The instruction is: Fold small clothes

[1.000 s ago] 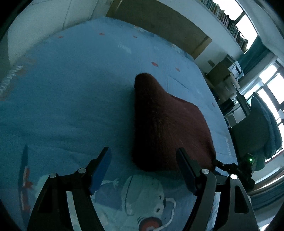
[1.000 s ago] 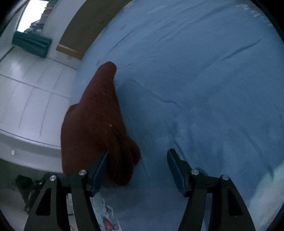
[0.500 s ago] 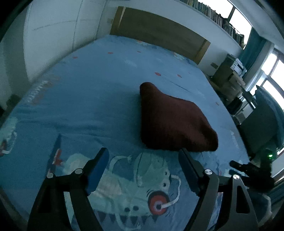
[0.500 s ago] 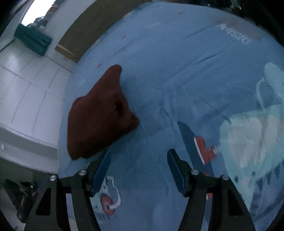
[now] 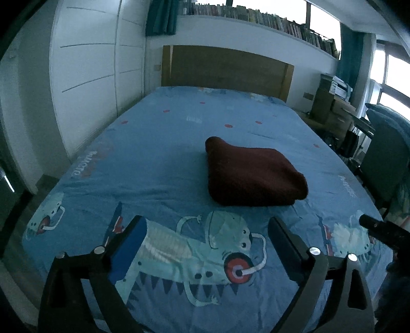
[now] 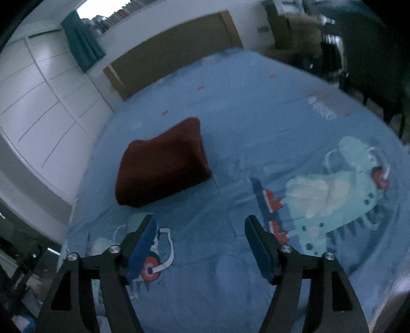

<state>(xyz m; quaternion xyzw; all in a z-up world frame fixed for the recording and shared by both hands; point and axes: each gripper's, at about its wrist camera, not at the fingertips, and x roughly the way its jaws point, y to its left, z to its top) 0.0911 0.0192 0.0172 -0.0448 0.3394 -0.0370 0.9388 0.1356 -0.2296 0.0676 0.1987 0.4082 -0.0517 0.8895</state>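
A dark red folded garment (image 5: 249, 174) lies flat on the blue printed bedsheet (image 5: 159, 153), near the middle of the bed. My left gripper (image 5: 206, 230) hangs well short of it, over the cartoon print at the foot of the bed; its jaws are opening and nothing is between them. In the right wrist view the same garment (image 6: 164, 161) lies up and to the left of my right gripper (image 6: 201, 230), whose jaws are also opening with only bedsheet (image 6: 256, 115) behind them. Part of the right gripper's black body (image 5: 384, 231) shows at the right edge of the left wrist view.
A wooden headboard (image 5: 225, 69) closes the far end of the bed. White wardrobe panels (image 5: 84, 64) run along the left side. A dark chair (image 5: 384, 153) and a desk (image 5: 335, 110) stand to the right. A bookshelf (image 5: 256, 18) lines the wall above.
Both grippers have pulled back and up from the red garment, which was let go and now lies folded. Both pairs of jaws stand wider. More of the room shows.
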